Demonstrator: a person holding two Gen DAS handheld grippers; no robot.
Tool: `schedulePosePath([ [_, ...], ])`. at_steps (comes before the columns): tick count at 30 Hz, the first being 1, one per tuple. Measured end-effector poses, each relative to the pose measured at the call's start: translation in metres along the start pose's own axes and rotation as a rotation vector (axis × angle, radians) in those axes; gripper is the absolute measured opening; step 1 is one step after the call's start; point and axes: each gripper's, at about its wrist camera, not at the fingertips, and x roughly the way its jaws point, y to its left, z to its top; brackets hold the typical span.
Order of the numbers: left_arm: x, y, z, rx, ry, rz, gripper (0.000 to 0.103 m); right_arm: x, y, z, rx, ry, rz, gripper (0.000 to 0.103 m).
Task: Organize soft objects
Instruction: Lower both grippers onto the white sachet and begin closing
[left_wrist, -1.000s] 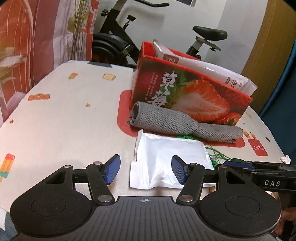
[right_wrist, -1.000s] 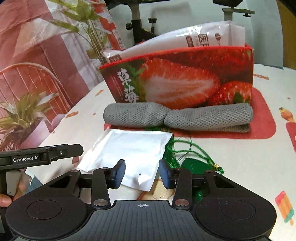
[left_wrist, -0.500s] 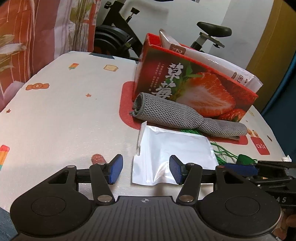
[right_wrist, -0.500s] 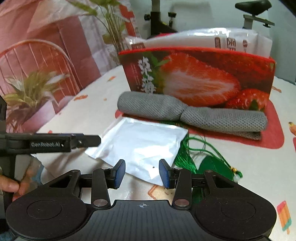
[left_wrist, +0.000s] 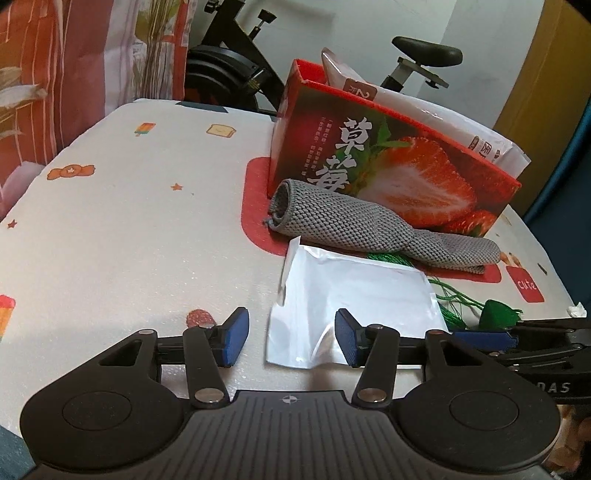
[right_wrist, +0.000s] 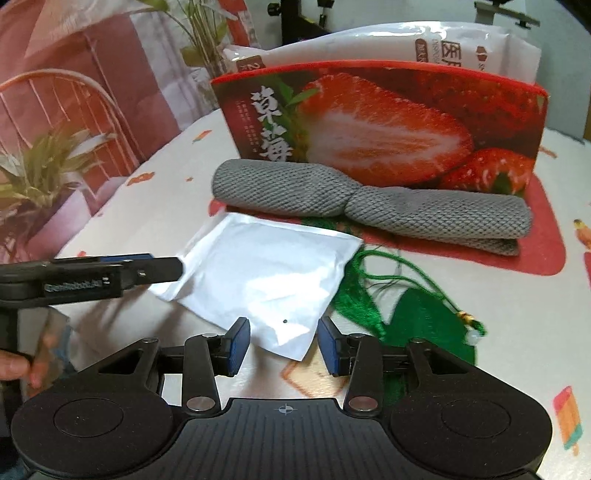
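The white pouch (left_wrist: 354, 295) lies flat near the table's (left_wrist: 129, 229) front edge, light, slick and floppy. The left gripper (left_wrist: 291, 338), closing around its near edge, should pinch there; the right gripper (right_wrist: 283, 345) stands apart, empty.

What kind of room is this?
Probably a room in someone's home: an exercise bike stands behind a table with a cartoon-print cover, beside patterned curtains.

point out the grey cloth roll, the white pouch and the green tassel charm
grey cloth roll (right_wrist: 280, 194): right wrist view, thick left half.
white pouch (right_wrist: 266, 273): right wrist view, flat middle.
green tassel charm (right_wrist: 354, 299): right wrist view, tassel threads beside the pouch.
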Motion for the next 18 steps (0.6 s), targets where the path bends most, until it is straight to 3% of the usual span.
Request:
schedulePosePath([
  [4,0.001,-0.001,0.0,0.011,0.002,0.014,0.054,0.005,-0.001,-0.003,0.008,0.036,-0.024,0.037],
  [7,0.004,0.002,0.0,0.002,0.007,0.018,0.054,0.005,-0.008,-0.003,0.064,0.016,0.024,0.037],
  [18,0.026,0.015,0.014,-0.041,0.021,-0.079,0.053,0.027,-0.025,0.018,0.193,-0.007,0.096,0.04],
])
